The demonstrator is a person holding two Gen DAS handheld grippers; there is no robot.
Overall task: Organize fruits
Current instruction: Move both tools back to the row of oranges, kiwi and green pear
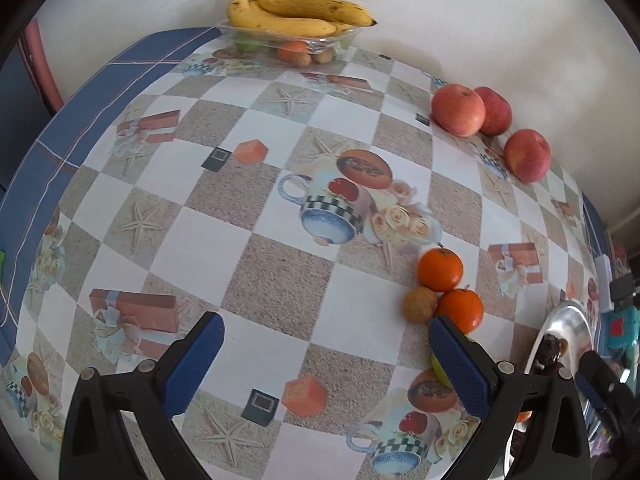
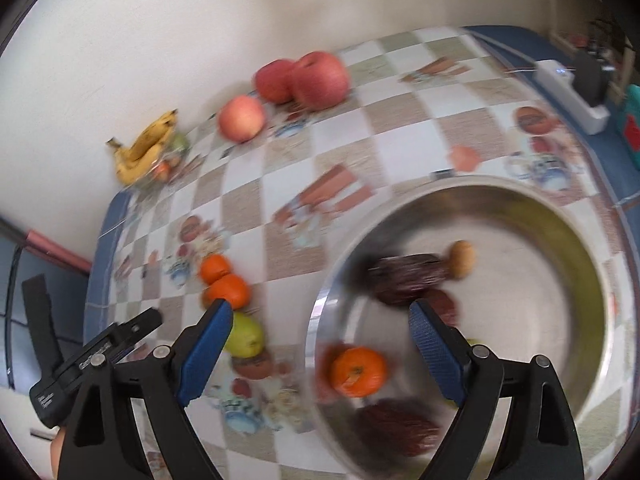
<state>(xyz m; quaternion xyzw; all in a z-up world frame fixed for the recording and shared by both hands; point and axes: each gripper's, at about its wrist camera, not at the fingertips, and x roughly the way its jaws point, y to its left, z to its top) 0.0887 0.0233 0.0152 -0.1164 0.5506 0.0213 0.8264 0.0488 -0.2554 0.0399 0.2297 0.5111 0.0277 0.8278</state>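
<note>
My left gripper point(image 1: 326, 344) hangs open over the patterned tablecloth, nothing between its blue fingers. Just beyond its right finger lie two oranges point(image 1: 440, 270), a small brown fruit point(image 1: 420, 304) and a green fruit point(image 1: 438, 366), partly hidden by that finger. Three red apples point(image 1: 458, 110) rest by the wall. Bananas point(image 1: 296, 14) lie on a clear tray point(image 1: 344, 38). My right gripper point(image 2: 320, 328) is open above the rim of a steel bowl point(image 2: 592, 280), which holds an orange point(image 2: 358, 372), dark dates point(image 2: 404, 276) and a brown fruit point(image 2: 462, 260). The right wrist view is blurred.
A white power strip point(image 2: 568, 88) and a teal object point(image 2: 632, 128) sit at the table's far right edge. The other gripper's black body point(image 2: 92, 360) shows at lower left in the right wrist view. The wall borders the table's far side.
</note>
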